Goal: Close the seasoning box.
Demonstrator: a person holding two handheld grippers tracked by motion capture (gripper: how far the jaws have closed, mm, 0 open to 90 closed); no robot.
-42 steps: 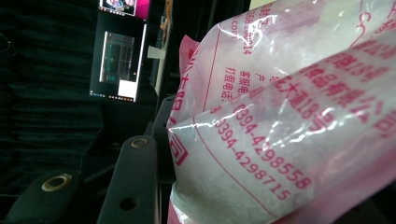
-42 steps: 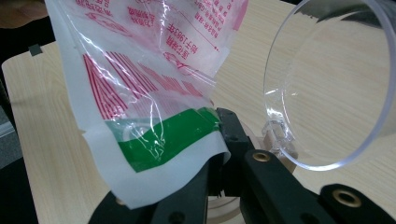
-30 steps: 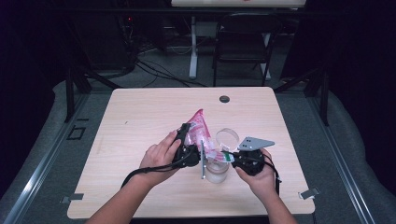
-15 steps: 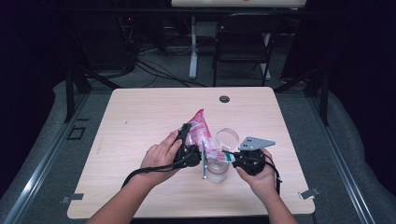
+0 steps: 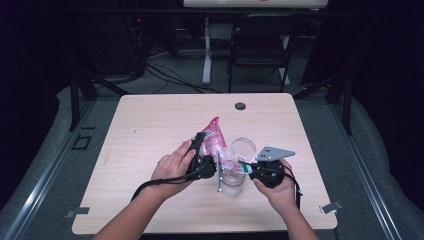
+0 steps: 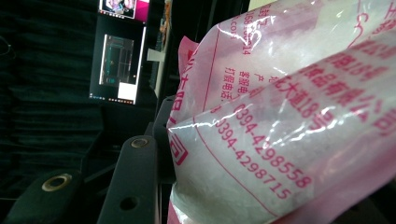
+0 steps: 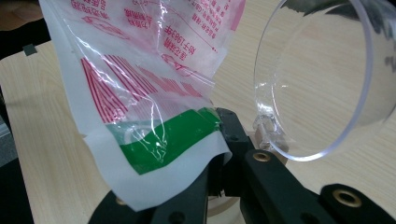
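Both claws [image 5: 216, 161] [image 5: 245, 169] pinch pink bag [image 5: 215, 137] over pale wood table [image 5: 150, 130]; dark room, chair [image 5: 257, 50] behind.

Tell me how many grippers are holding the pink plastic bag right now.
2. The left gripper grips the pink bag at its bulging body, left of the clear jar. The right gripper pinches the bag's green-striped edge beside the jar's open hinged lid.

Hidden and cropped parts

The bag [image 6: 289, 116] is cropped by the left gripper view's edges; one jaw is hidden behind it. The jar [image 5: 233, 182] contents cannot be told.
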